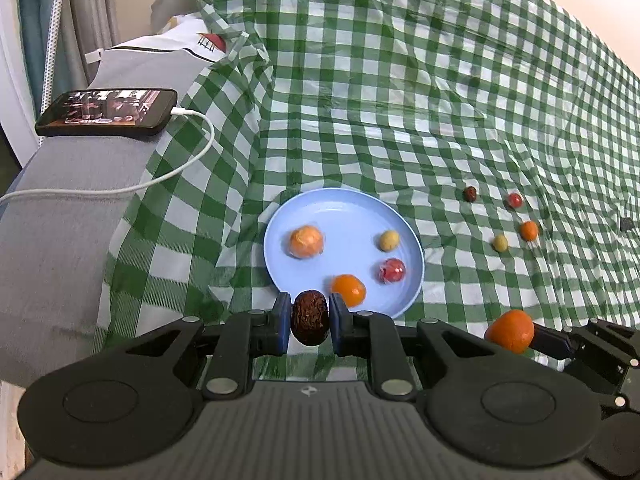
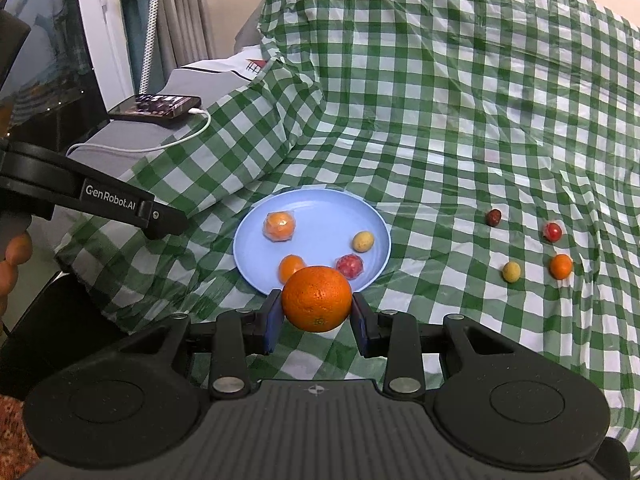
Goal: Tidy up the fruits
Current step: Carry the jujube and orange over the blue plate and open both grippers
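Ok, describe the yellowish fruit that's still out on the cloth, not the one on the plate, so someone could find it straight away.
Start from the blue plate on the green checked cloth, then look to the loose group of four small fruits to its right. The yellowish fruit is the near-left one, beside a small orange fruit. It is the only pale, dull yellow one there; the others are dark brown, red and orange.

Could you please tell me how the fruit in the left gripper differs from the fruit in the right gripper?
The date in the left gripper is dark brown, wrinkled and small; the orange in the right gripper is bright, smooth-skinned, round and much bigger. Both are clamped between blue pads near the plate.
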Available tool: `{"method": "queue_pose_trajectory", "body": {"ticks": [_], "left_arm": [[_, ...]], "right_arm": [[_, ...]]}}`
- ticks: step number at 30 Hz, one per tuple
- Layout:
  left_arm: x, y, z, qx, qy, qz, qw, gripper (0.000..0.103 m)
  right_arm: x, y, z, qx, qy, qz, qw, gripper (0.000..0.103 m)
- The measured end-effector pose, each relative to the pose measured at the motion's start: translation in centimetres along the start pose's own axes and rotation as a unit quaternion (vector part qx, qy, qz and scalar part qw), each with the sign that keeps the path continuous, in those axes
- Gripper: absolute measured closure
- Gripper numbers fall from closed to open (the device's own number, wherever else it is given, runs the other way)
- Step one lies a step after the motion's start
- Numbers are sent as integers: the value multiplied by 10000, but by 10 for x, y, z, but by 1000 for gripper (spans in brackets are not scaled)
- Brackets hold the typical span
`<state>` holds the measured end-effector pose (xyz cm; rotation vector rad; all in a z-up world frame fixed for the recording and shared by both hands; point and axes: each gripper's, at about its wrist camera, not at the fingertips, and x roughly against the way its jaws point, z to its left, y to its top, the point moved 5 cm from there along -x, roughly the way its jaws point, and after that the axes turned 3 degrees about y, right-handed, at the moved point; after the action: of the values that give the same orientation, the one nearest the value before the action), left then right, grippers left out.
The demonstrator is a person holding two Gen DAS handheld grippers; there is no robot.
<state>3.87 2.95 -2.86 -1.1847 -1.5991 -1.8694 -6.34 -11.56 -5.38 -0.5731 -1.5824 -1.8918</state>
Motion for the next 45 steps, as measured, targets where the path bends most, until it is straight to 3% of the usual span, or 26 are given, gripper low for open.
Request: {"method": "queue_pose_trajectory", "body": {"ticks": [25, 38, 39, 40, 41, 42, 44, 45], "left_arm": [[-118, 56, -7, -140, 79, 407, 9990, 81], [-168, 62, -11, -405, 191, 581, 9973, 80], [-168, 63, -12, -439, 184, 552, 9973, 74], [-167, 64, -12, -478, 183, 537, 9972, 45], [-165, 65, -12, -489, 213, 494, 9974, 12], [-159, 67, -10, -455, 287, 354, 9979, 2], [-145, 69, -10, -415, 284, 38, 9987, 0], [-139, 67, -11, -491, 202, 43, 9986, 0]], "right_arm": [[-111, 39, -36, -226, -106, 325, 9992, 66], [-158, 41, -45, -113, 2, 669, 9977, 65], [-160, 42, -44, -71, 60, 710, 9974, 64], [-162, 43, -44, -55, 92, 735, 9972, 64], [-162, 44, -43, -40, 108, 756, 9971, 56], [-161, 45, -43, -22, 100, 749, 9971, 39], [-152, 48, -43, 8, 26, 655, 9978, 19], [-147, 48, -42, 20, -3, 626, 9980, 13]]}}
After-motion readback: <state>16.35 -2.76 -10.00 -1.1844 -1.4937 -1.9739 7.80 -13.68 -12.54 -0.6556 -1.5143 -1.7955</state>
